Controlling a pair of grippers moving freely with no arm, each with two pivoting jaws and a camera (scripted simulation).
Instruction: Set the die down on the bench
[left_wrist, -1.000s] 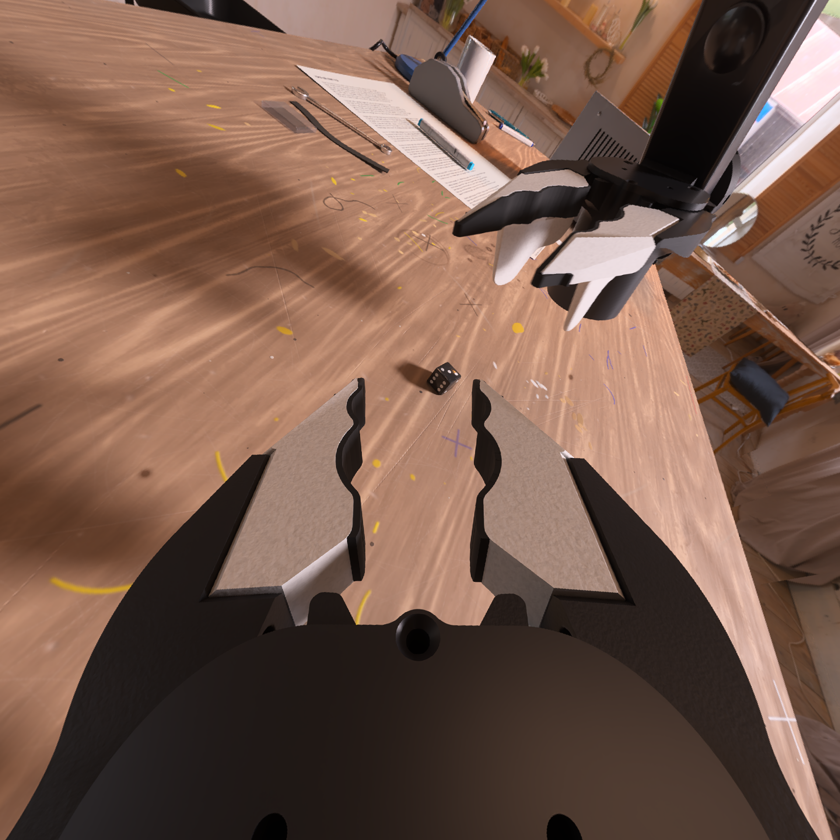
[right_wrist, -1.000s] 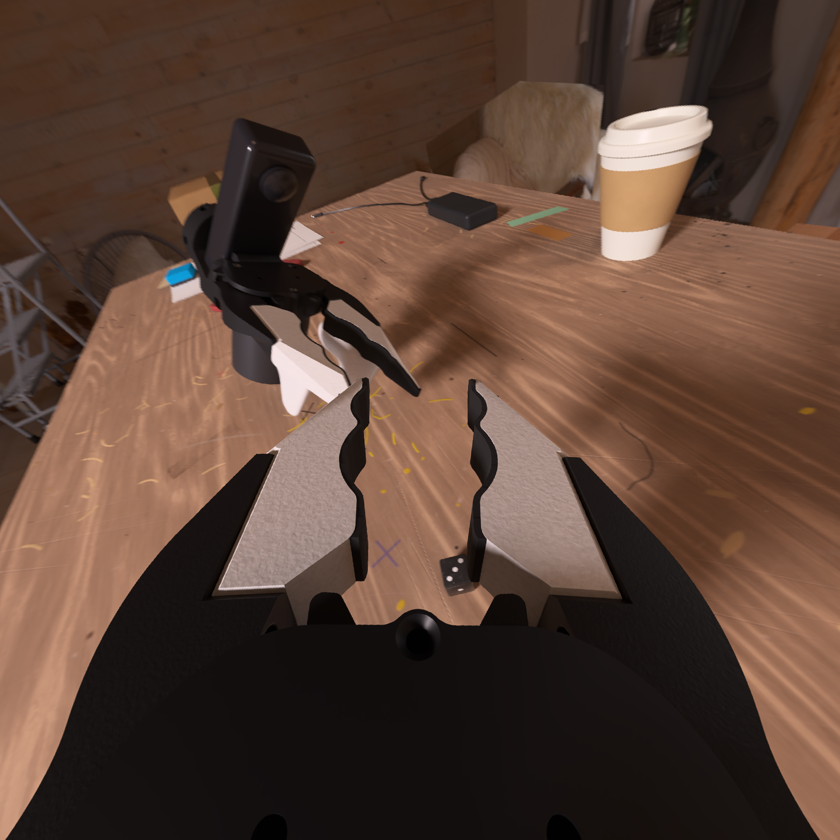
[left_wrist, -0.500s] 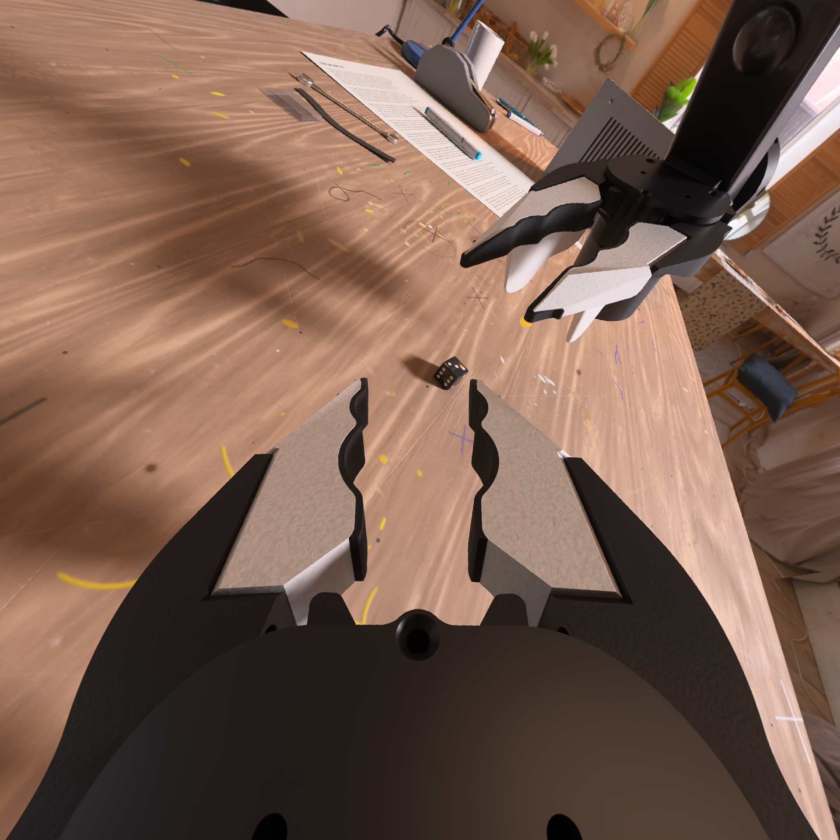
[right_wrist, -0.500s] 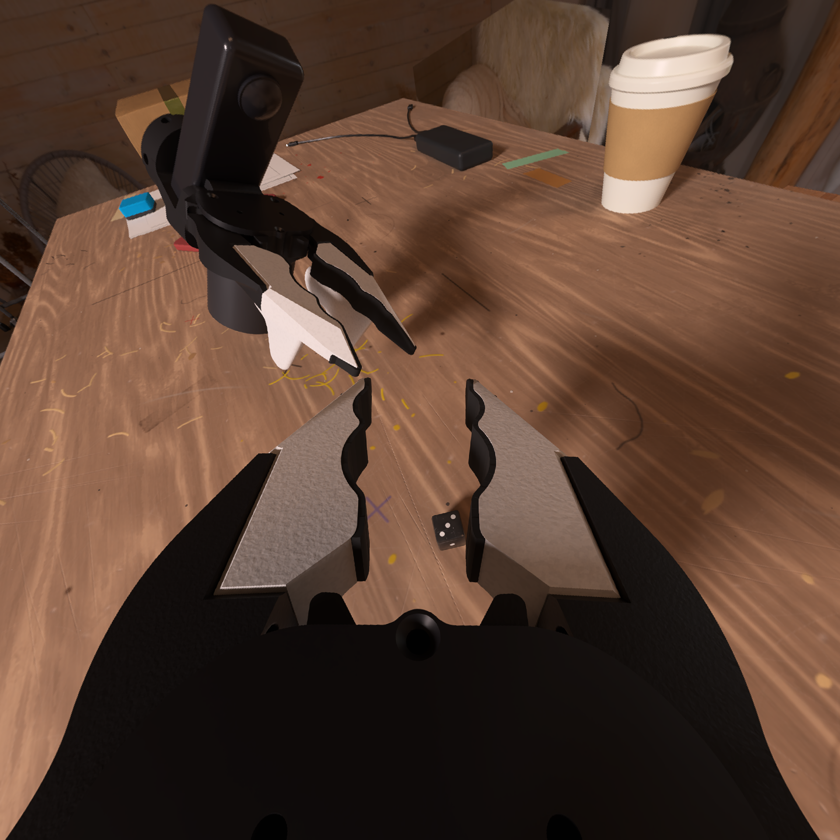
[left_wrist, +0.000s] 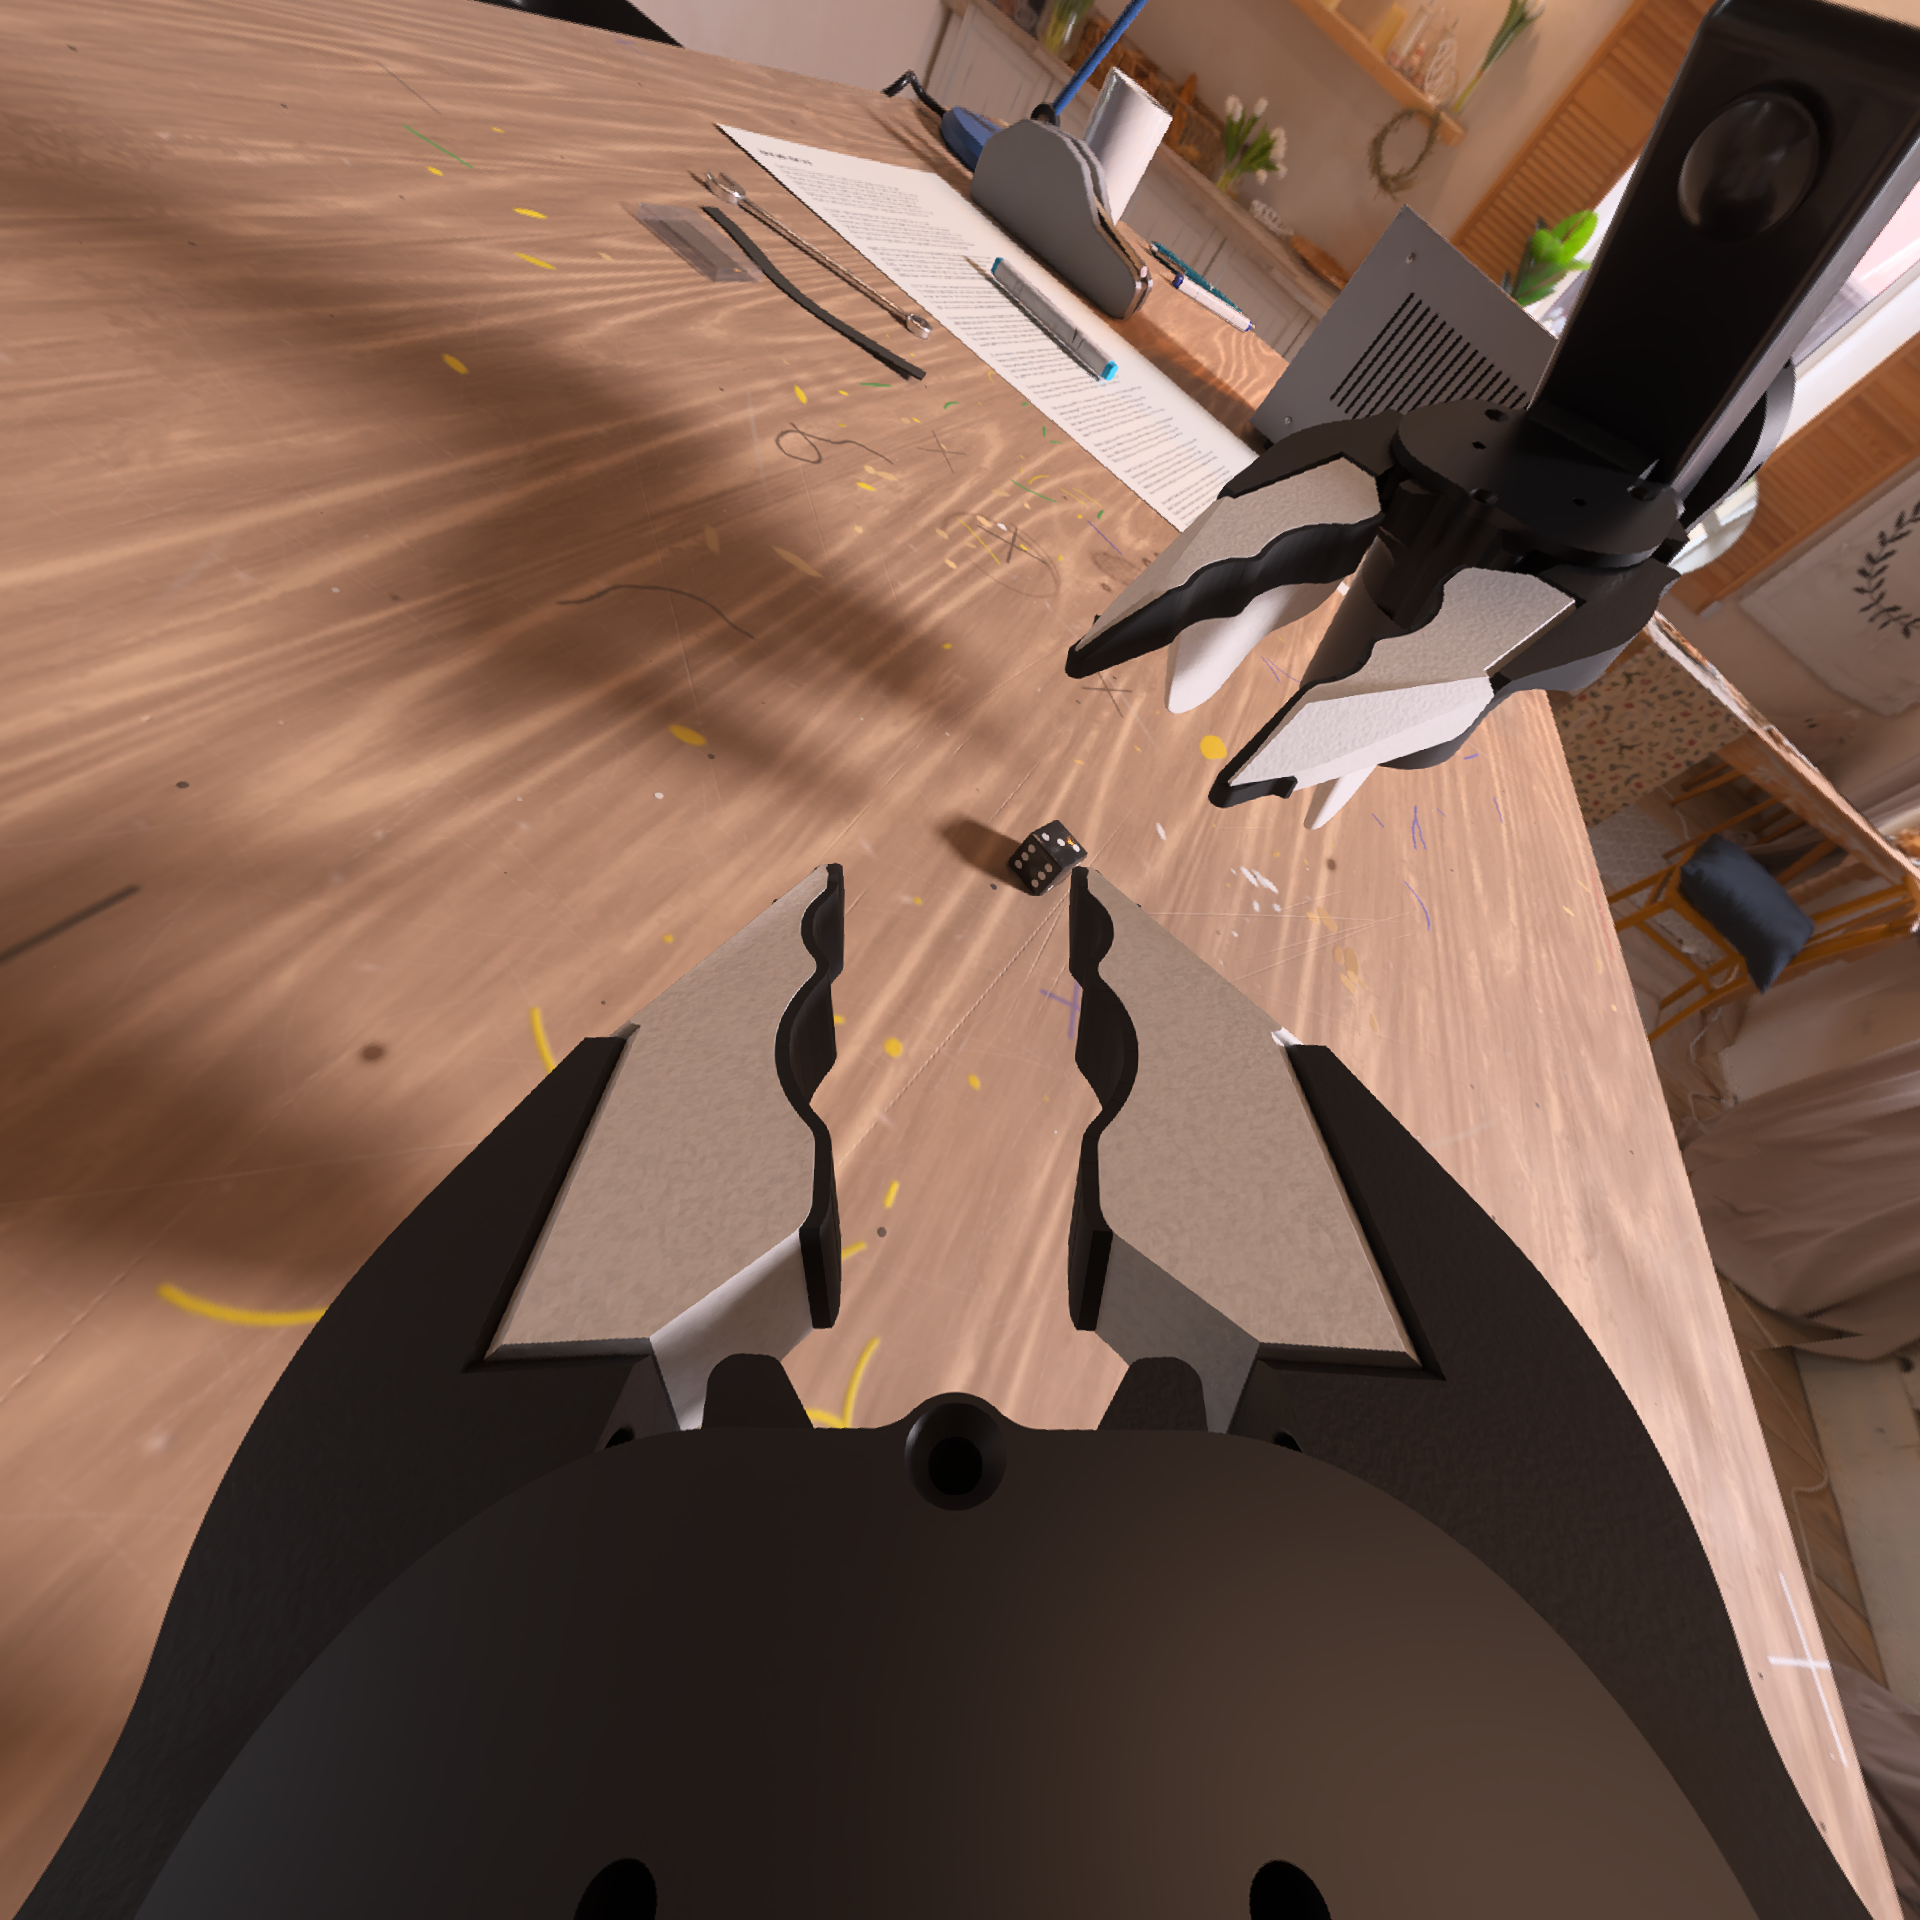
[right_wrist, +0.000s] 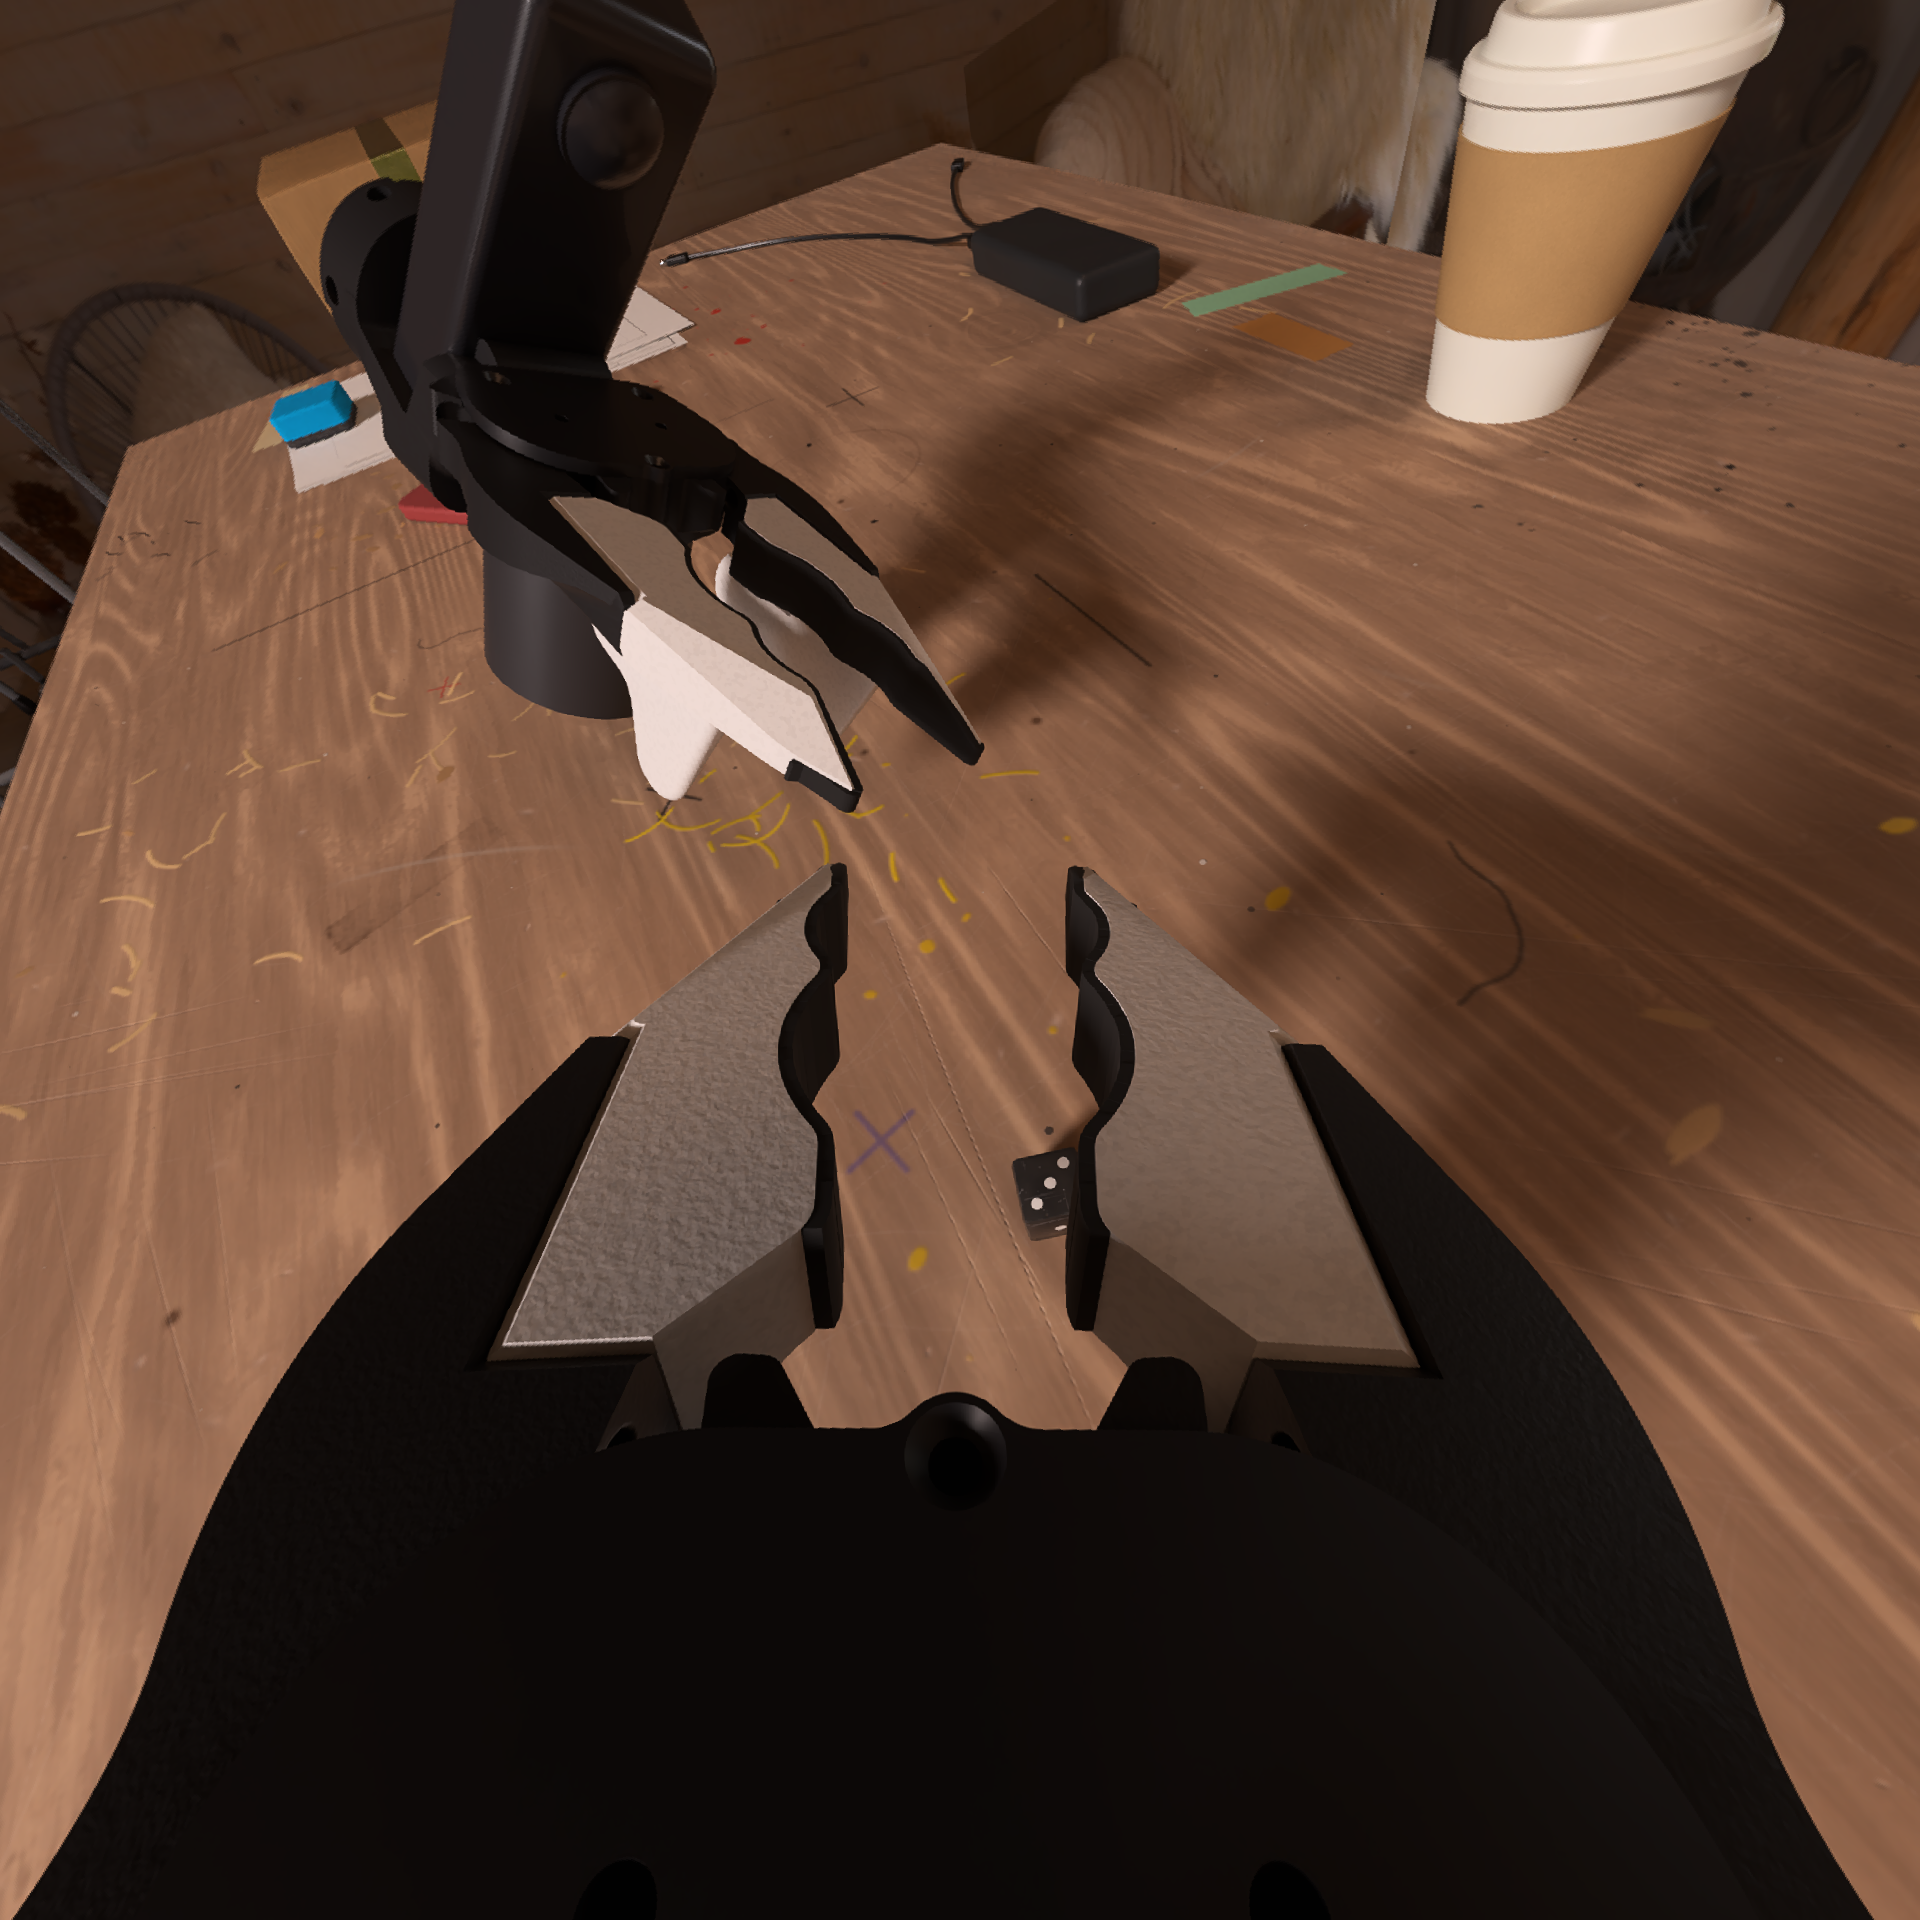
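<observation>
A small black die (left_wrist: 1045, 856) with white pips lies on the wooden bench (left_wrist: 416, 623), just beyond my left gripper's (left_wrist: 954, 883) right fingertip. My left gripper is open and empty. In the right wrist view the die (right_wrist: 1047, 1195) lies on the bench below the gap between my fingers, beside the right one. My right gripper (right_wrist: 954, 883) is open and empty and hovers above the bench. It also shows in the left wrist view (left_wrist: 1153, 727), above and right of the die. The left gripper shows in the right wrist view (right_wrist: 909, 774).
A printed sheet (left_wrist: 966, 291) with a marker (left_wrist: 1049, 317), a wrench (left_wrist: 810, 249), a black strip (left_wrist: 810, 296) and a grey box (left_wrist: 1403, 332) lie far off. A paper coffee cup (right_wrist: 1558, 208), a black adapter (right_wrist: 1065, 260) and a blue eraser (right_wrist: 310, 410) stand at the far edges.
My left gripper has crept towards the die. My right gripper has moved up and back, so the die sits higher in its view. The die has not moved.
</observation>
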